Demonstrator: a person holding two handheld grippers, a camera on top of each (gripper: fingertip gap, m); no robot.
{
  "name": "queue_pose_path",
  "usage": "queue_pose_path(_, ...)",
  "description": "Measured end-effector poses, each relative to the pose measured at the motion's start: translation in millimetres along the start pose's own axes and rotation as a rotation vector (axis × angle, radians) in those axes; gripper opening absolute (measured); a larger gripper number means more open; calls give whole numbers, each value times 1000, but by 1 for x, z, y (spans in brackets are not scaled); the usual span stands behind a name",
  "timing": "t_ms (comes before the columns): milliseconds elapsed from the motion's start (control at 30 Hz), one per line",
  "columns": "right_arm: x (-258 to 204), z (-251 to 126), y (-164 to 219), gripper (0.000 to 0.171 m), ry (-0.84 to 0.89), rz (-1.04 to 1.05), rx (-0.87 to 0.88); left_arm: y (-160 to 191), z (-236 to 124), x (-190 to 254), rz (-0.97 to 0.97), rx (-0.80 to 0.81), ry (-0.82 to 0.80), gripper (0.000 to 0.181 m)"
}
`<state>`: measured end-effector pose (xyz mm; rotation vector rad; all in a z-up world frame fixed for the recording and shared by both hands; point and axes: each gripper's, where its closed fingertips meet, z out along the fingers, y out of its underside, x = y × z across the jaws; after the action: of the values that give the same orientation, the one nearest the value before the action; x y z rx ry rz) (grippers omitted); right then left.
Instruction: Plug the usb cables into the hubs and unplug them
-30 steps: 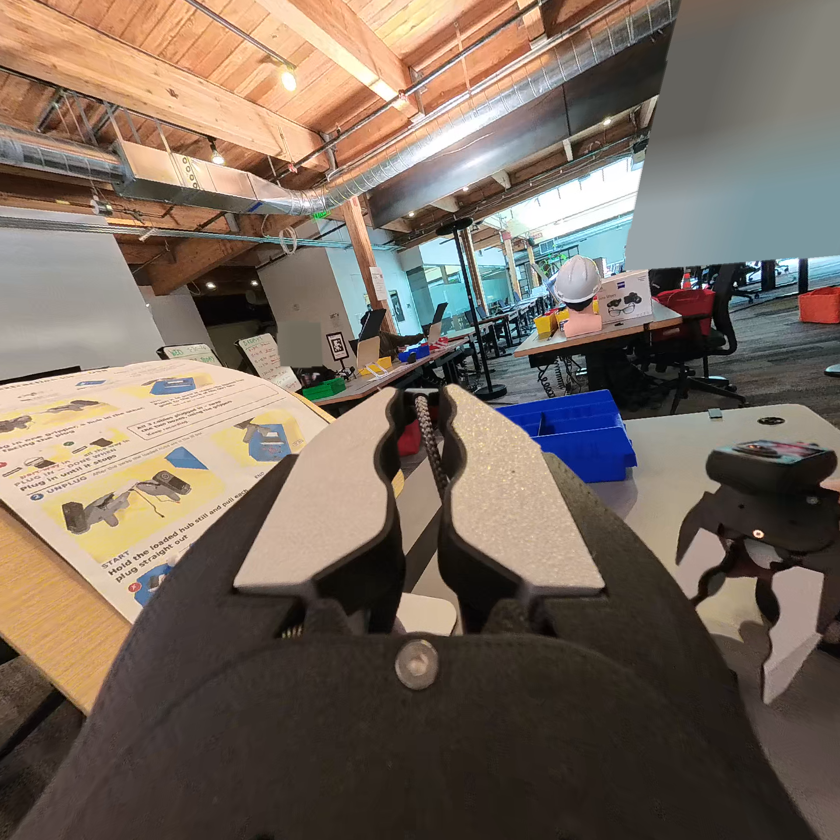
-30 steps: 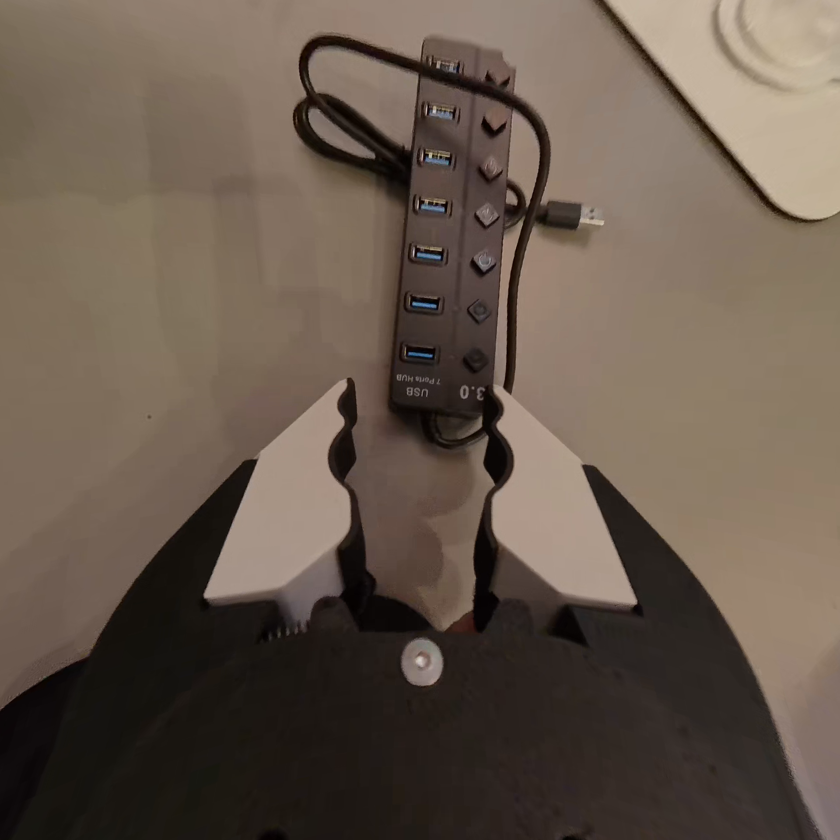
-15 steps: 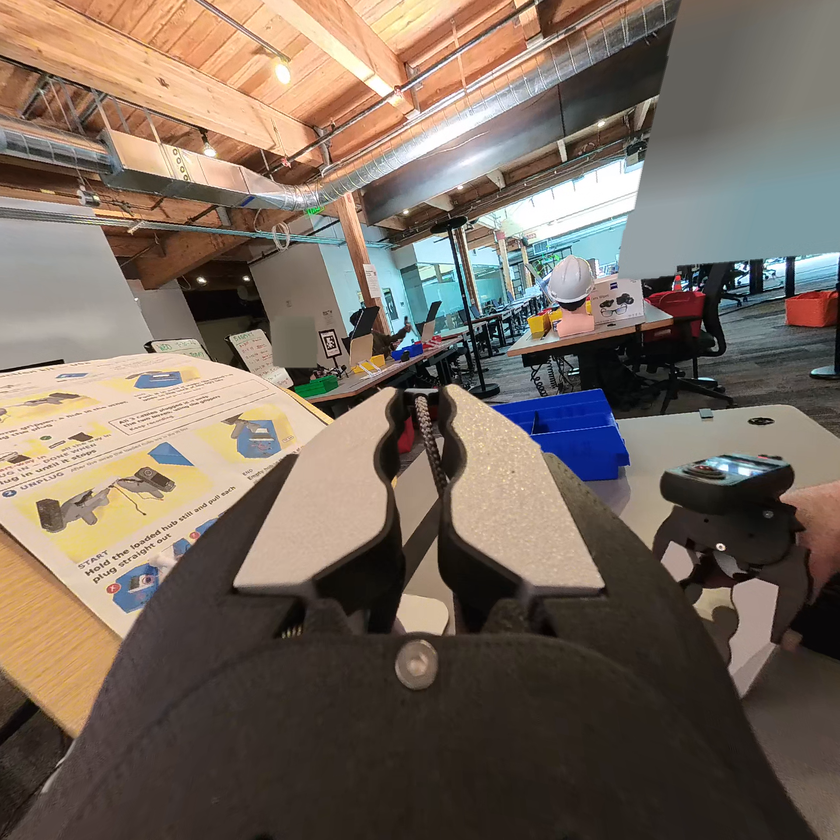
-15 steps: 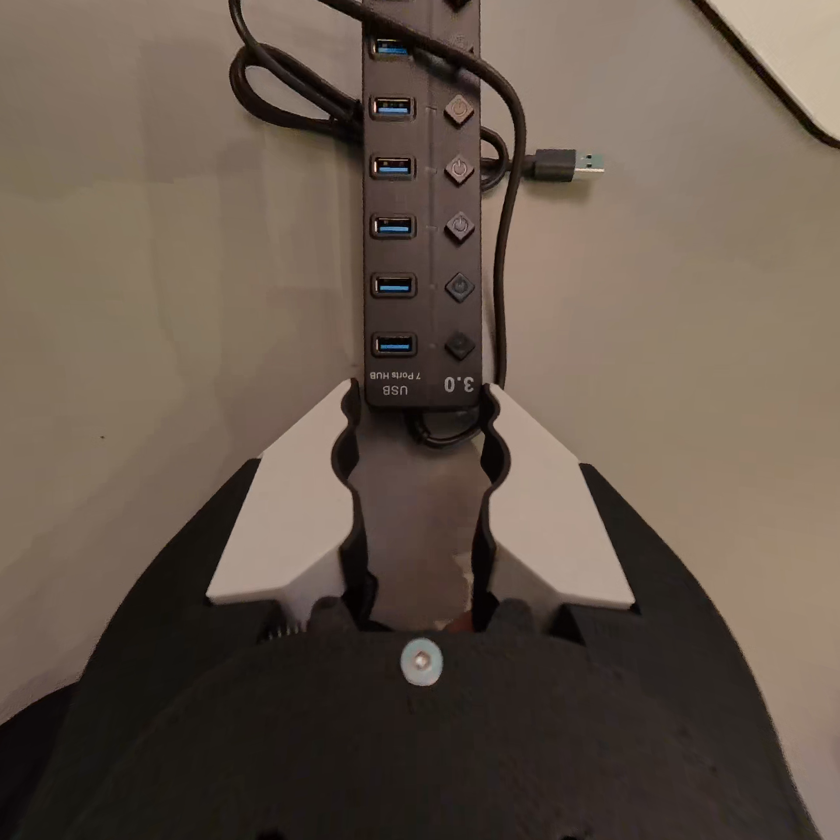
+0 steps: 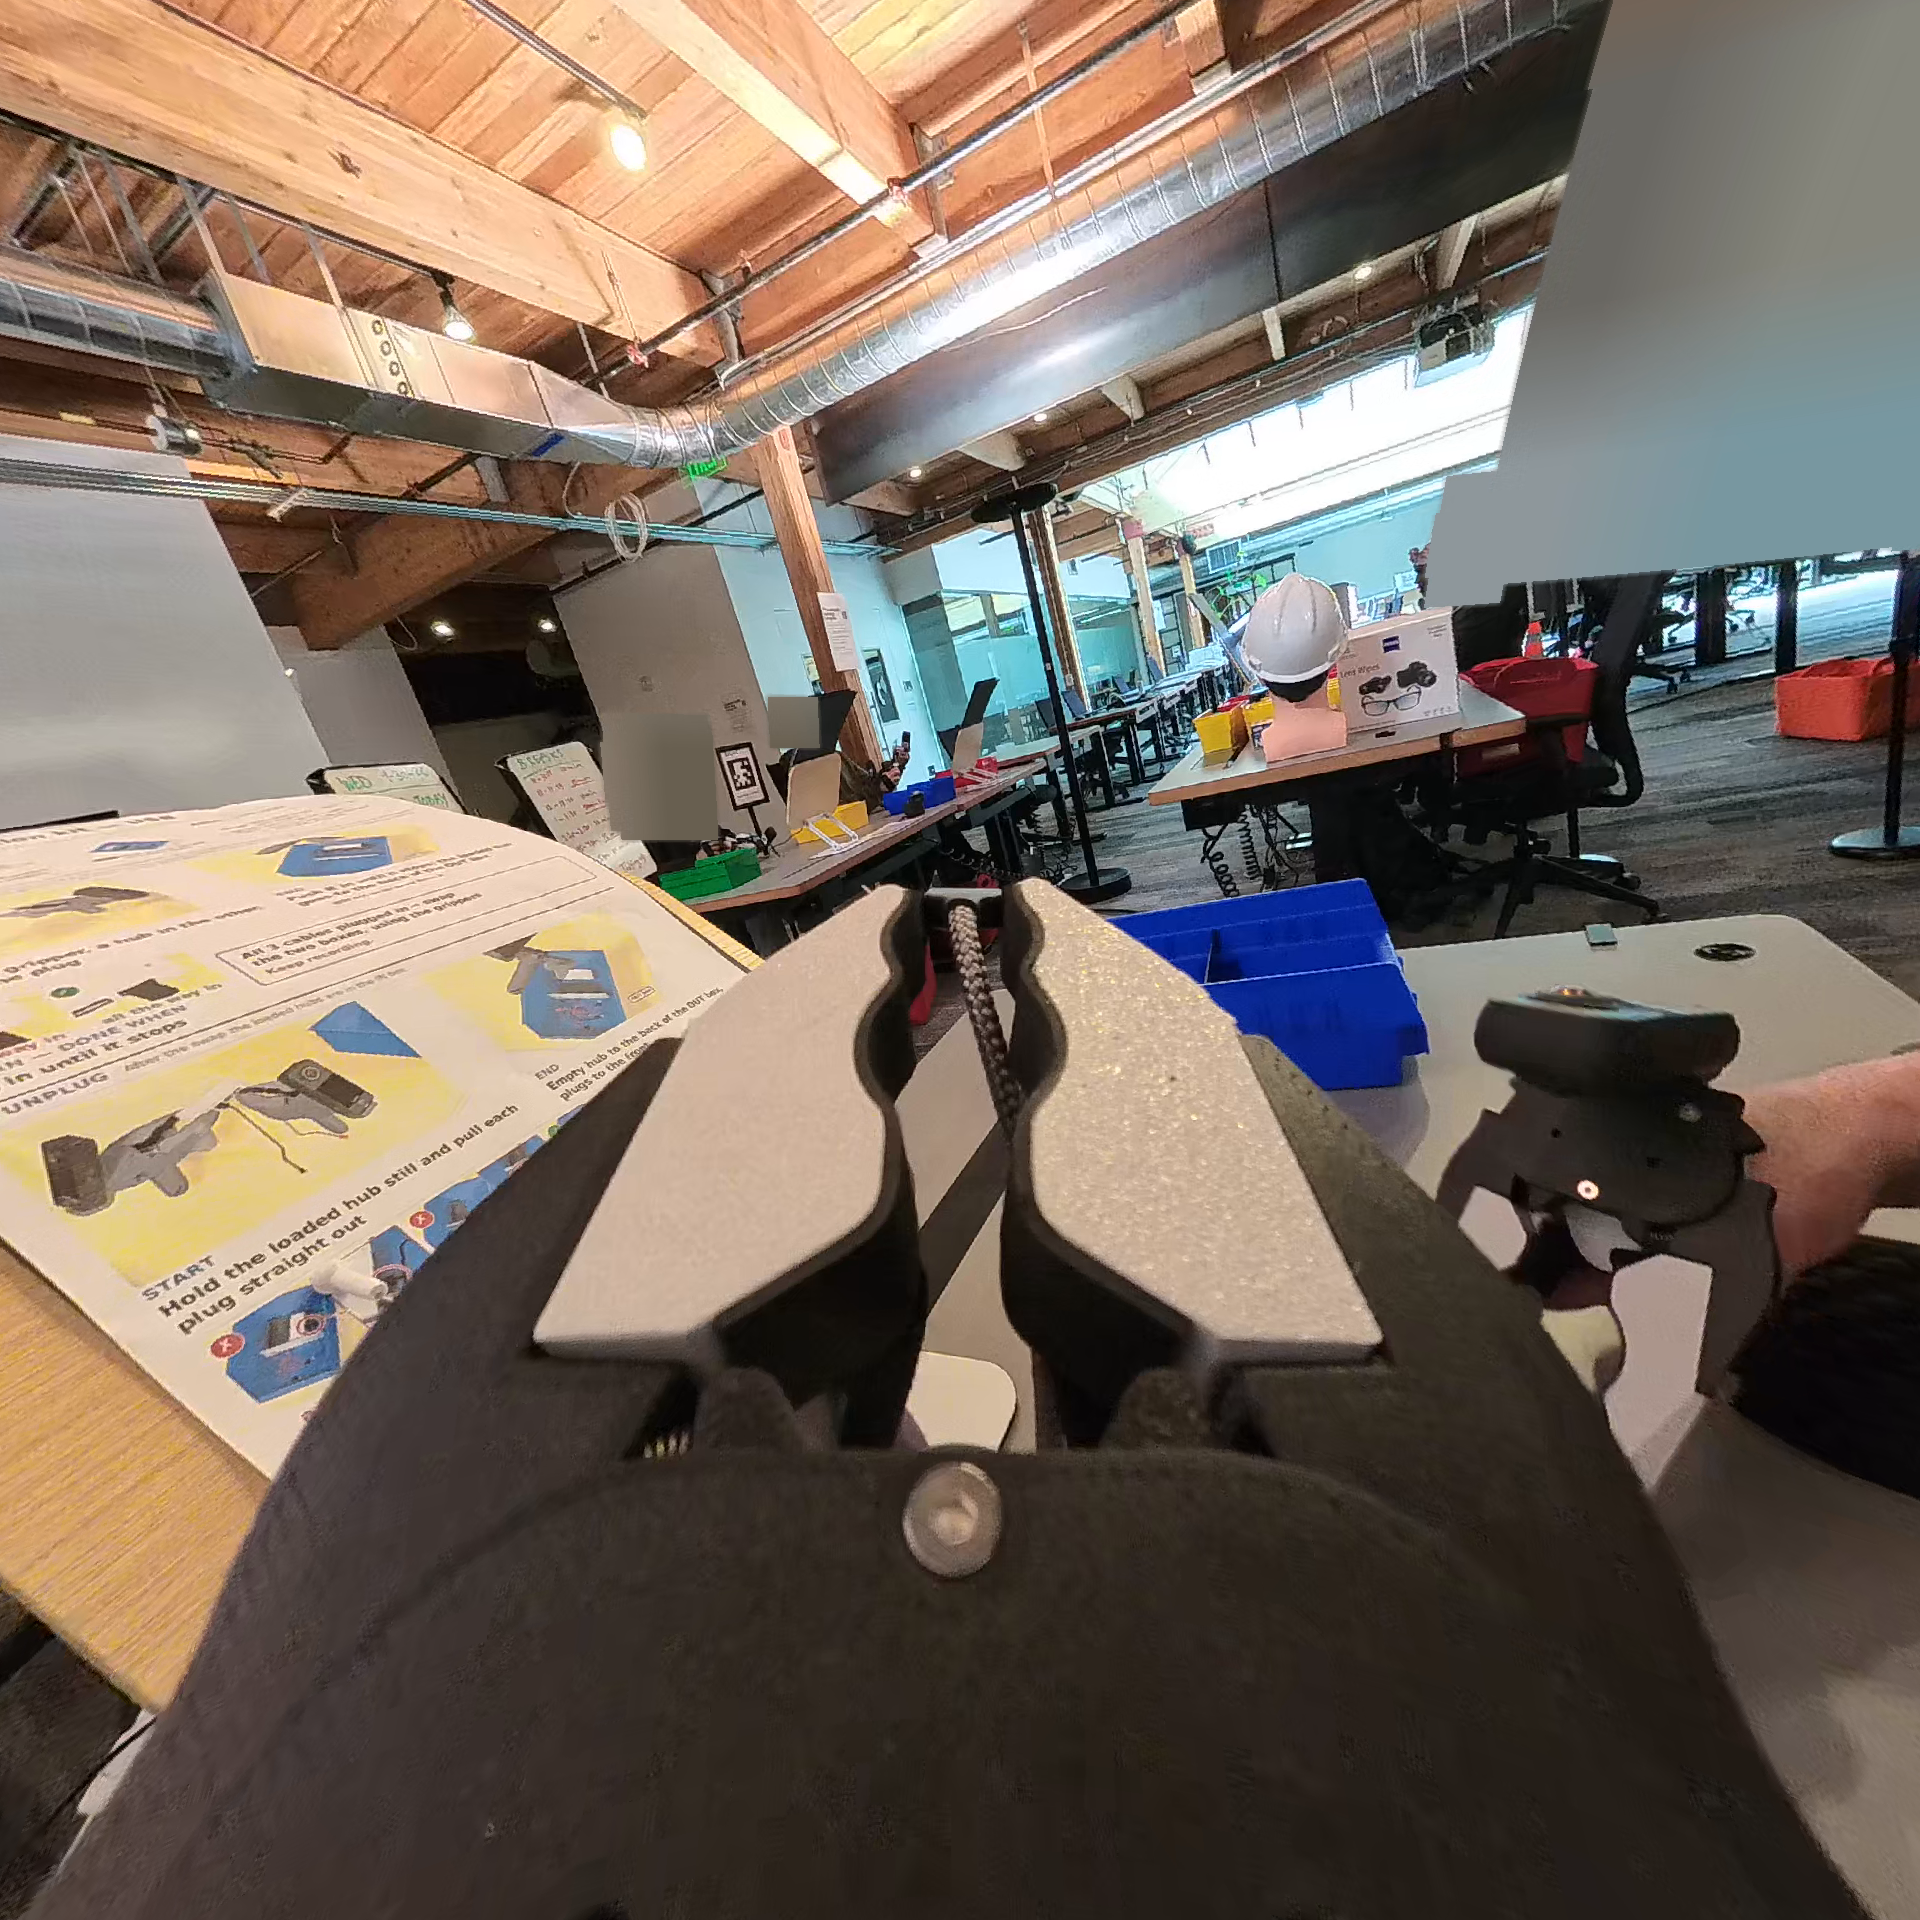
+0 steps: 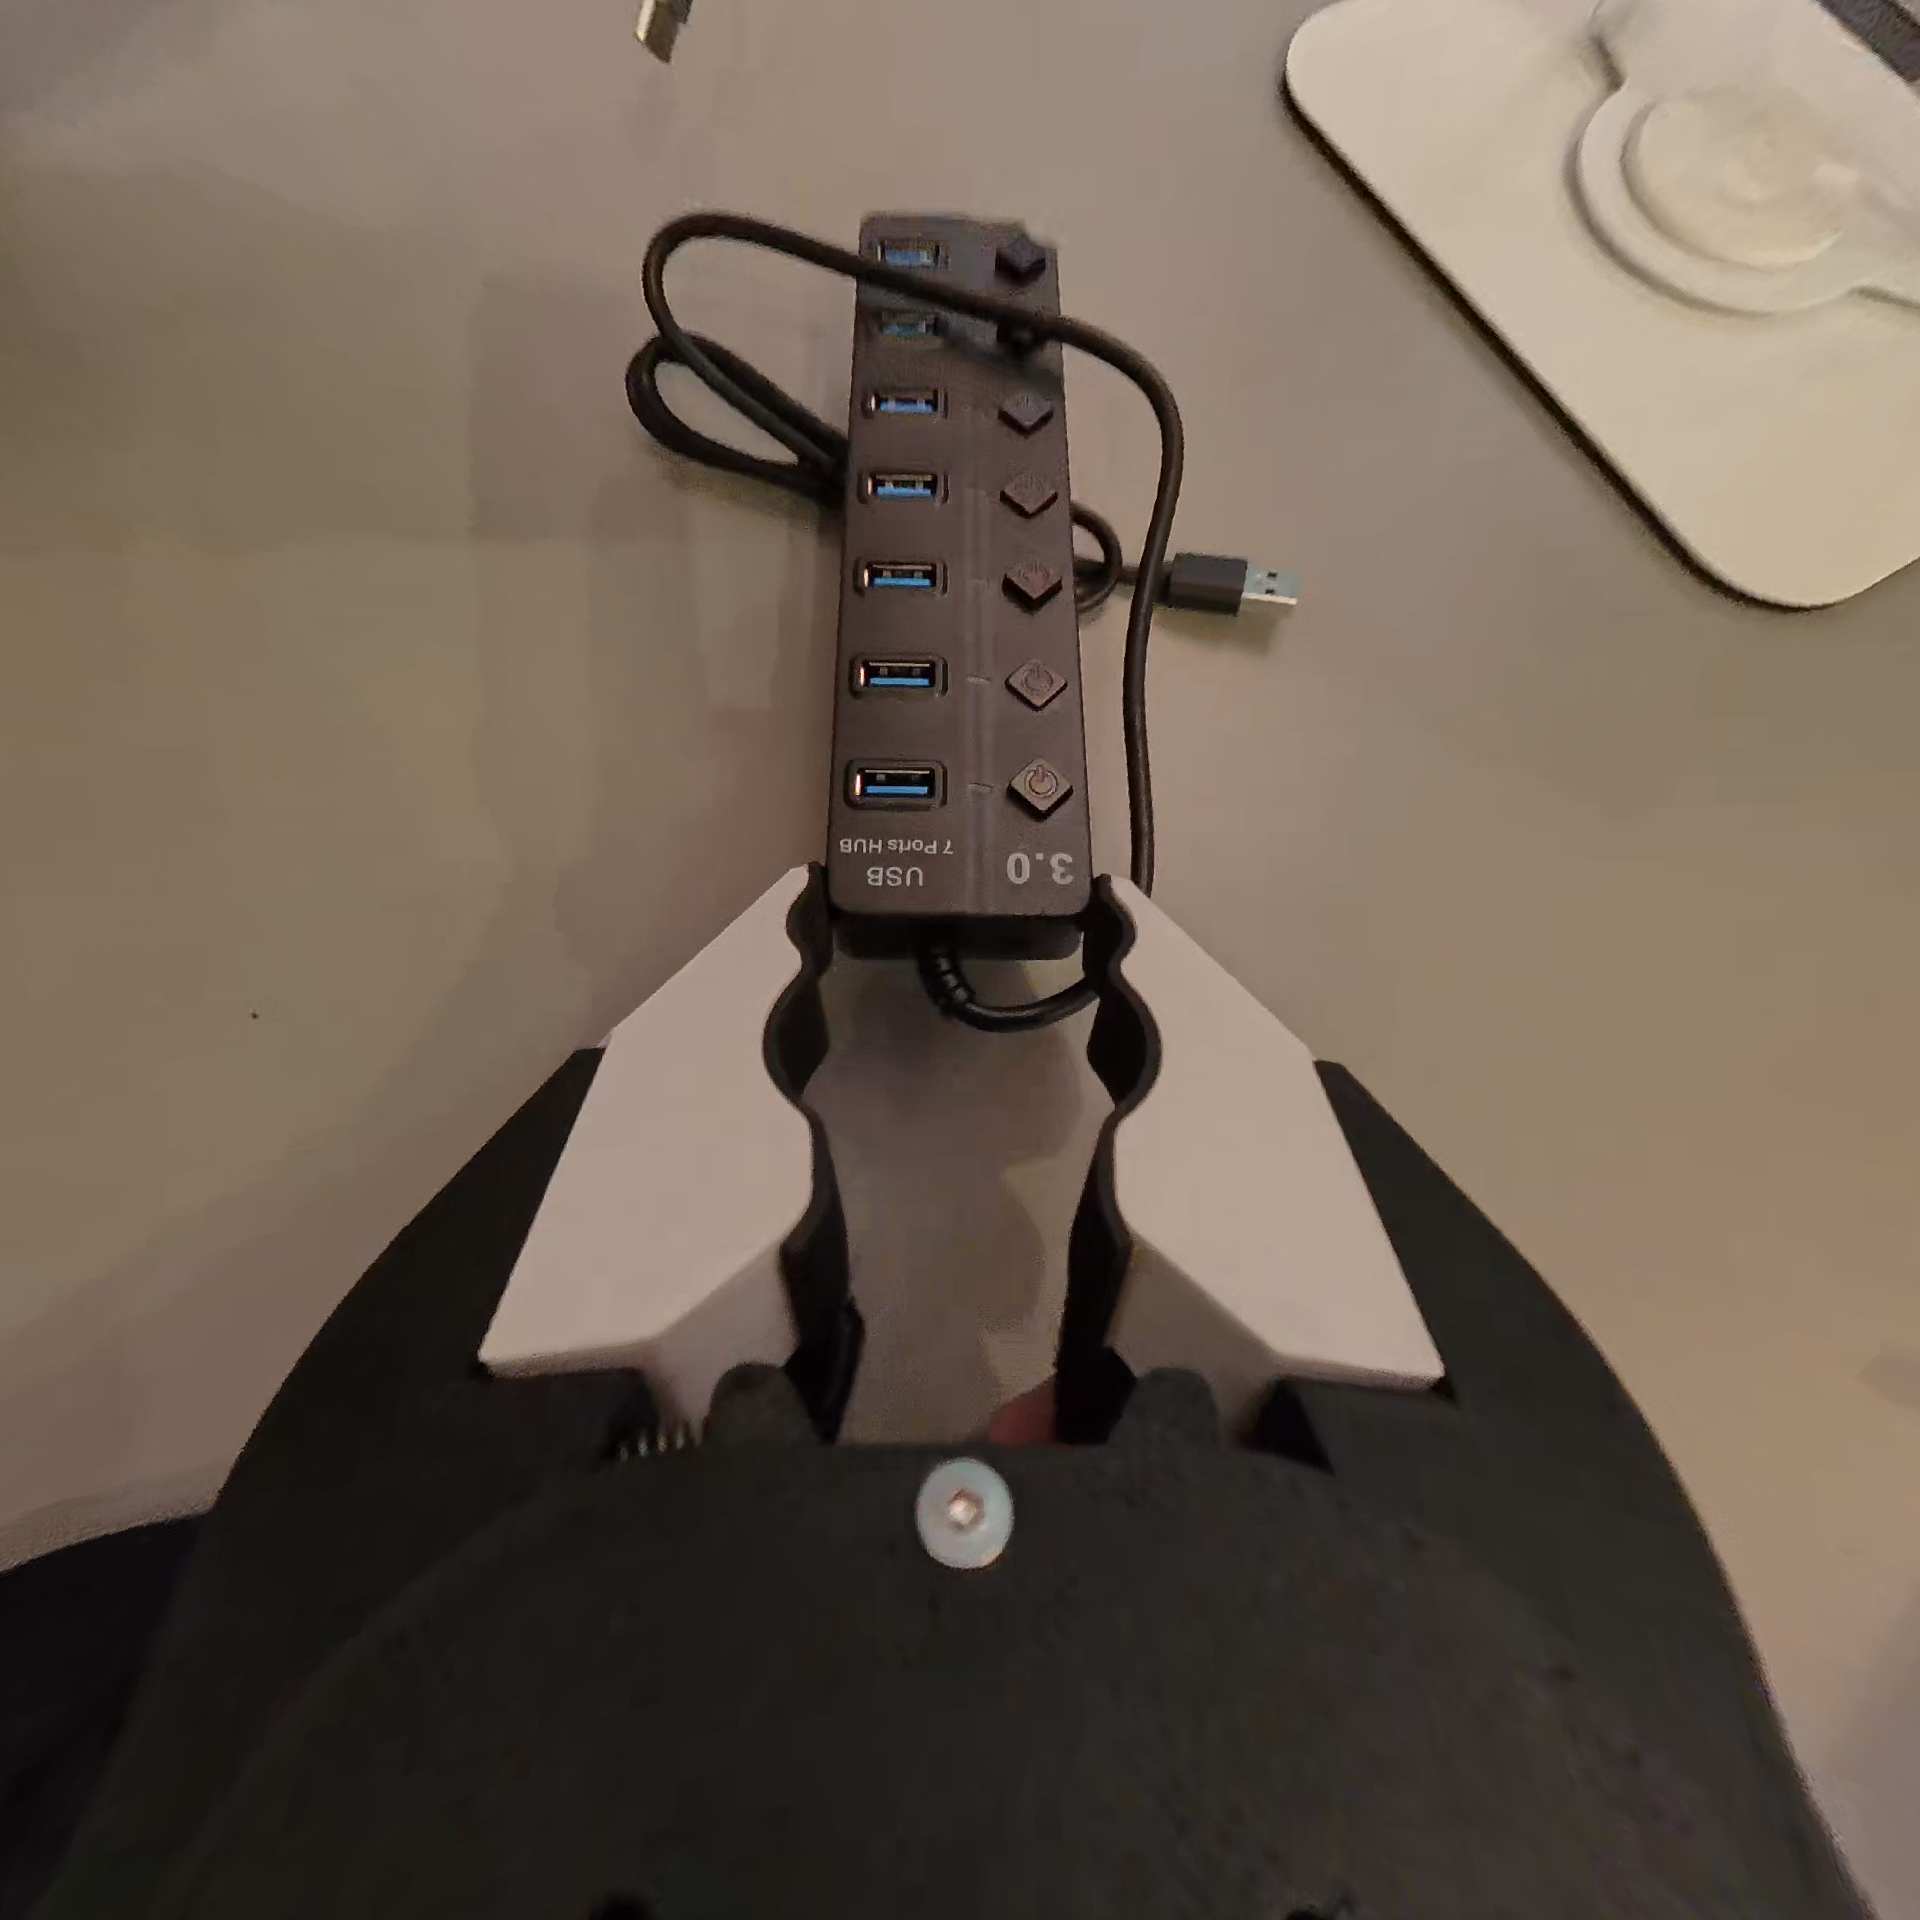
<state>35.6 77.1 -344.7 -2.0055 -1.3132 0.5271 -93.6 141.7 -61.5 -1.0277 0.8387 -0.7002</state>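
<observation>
Right gripper (image 6: 958, 904) has its tips clamped on the near end of the black USB hub (image 6: 961, 582), gap set to the hub's width; hub runs from the tips toward 12 o'clock and looks raised off the grey table (image 6: 312, 520), judging by the shadow under it. All visible ports look empty. Hub's own black cable (image 6: 1143, 623) exits the near end, loops between the tips, runs up the 3 o'clock side and drapes across the far two ports; its plug (image 6: 1236, 584) lies at 2 o'clock, just beside the hub. Left gripper (image 5: 961, 935) is nearly closed on a braided cable (image 5: 982, 1013), held up and aimed out at the room, well away from the hub; plug end not visible, so can't tell orientation. Risks: grip is only on the hub's end, so insertion force on a far port would likely lever it and twist it out of the tips. Loop by the right tip could get pinched or drag the hub if it snags. Draped cable blocks the far ports; aim for a near one. Unseen plug may be flipped, so jamming is possible. White pad (image 6: 1558, 260) at 1 o'clock is clear of all this.
</observation>
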Motion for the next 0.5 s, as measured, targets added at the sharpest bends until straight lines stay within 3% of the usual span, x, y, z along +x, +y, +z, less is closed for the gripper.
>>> queue_pose_path(167, 9, -22, -22, 47, -6, -44, 60, 3, 3, 2, -6, -5, 9, 14)
queue_pose_path(500, 13, -32, -26, 47, -13, -105, 60, 15, 10, 9, -17, -33, 38, 13)
